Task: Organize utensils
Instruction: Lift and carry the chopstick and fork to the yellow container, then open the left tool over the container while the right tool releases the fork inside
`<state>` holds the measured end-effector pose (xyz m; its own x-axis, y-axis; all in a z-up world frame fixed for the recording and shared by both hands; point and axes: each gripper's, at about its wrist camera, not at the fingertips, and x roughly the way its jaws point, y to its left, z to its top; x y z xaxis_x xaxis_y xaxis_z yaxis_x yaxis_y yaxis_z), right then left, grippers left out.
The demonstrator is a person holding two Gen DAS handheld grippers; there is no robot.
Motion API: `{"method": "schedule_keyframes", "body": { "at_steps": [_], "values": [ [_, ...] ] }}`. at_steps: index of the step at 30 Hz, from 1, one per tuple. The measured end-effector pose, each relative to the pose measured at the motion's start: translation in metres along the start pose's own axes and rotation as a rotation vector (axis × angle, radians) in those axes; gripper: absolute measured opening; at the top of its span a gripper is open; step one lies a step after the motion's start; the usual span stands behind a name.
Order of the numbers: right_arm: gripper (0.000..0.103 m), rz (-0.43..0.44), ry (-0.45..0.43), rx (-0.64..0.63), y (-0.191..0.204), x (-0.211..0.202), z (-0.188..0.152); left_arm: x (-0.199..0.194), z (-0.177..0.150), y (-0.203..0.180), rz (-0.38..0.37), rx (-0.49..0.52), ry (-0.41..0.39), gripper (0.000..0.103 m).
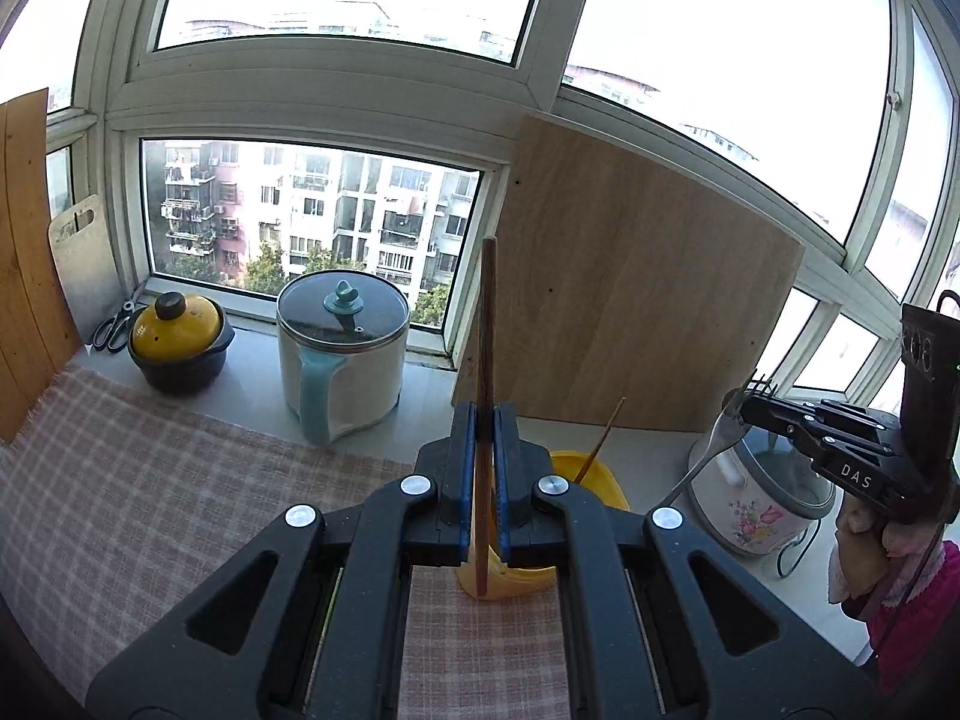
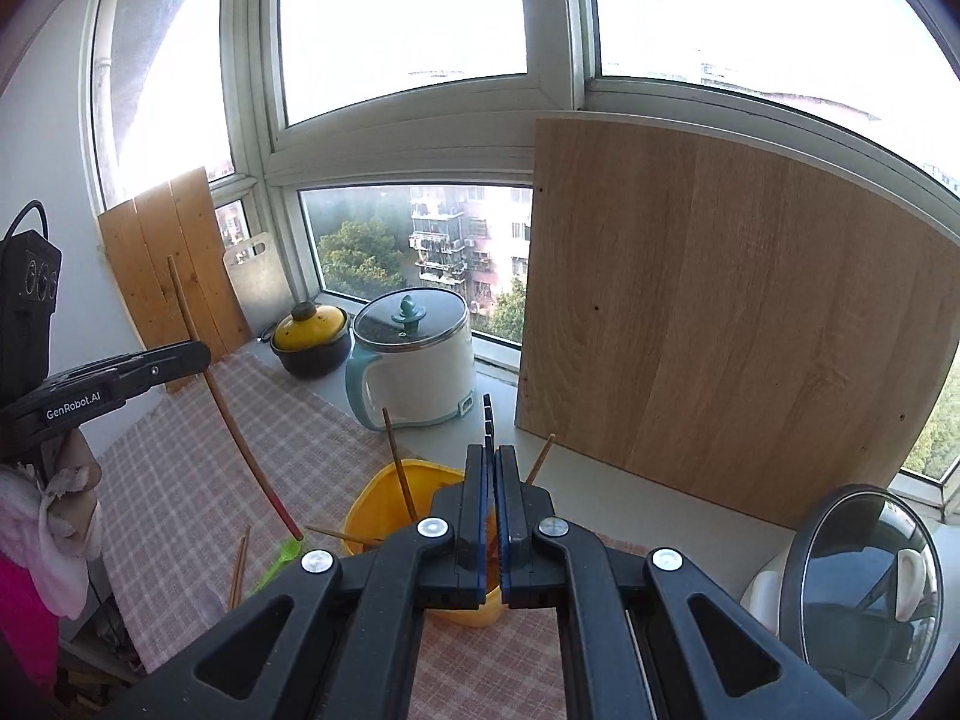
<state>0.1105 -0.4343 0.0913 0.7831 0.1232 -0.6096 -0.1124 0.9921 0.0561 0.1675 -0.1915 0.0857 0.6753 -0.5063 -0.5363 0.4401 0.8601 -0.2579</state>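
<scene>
Chopstick (image 1: 485, 360) upright in left gripper (image 1: 486, 420)

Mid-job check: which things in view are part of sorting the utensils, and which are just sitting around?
Job:
chopstick in left gripper
fork in right gripper
yellow holder
loose chopsticks

Bystanders:
electric pot
yellow-lidded casserole
scissors
wood board
rice cooker

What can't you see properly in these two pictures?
- Fork: in the right wrist view the right gripper hides all but its tines.
- Yellow holder: both views, its inside and front are blocked by gripper bodies.
- Scissors: left wrist view, too small, partly behind the yellow-lidded pot.
</scene>
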Motion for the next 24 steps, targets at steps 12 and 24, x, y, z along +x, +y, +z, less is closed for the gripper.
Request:
{"method": "schedule_keyframes", "body": {
  "at_steps": [12, 24],
  "values": [
    [0.0, -0.081, 0.03, -0.037, -0.015, 0.029, 0.004, 0.05, 0.019, -0.017, 0.01, 0.007, 0.021, 0.003],
    [0.0, -0.083, 0.091, -0.057, -0.019, 0.057, -0.009, 0.086, -0.004, -0.01, 0.023, -0.002, 0.108, 0.004]
  ]
}}
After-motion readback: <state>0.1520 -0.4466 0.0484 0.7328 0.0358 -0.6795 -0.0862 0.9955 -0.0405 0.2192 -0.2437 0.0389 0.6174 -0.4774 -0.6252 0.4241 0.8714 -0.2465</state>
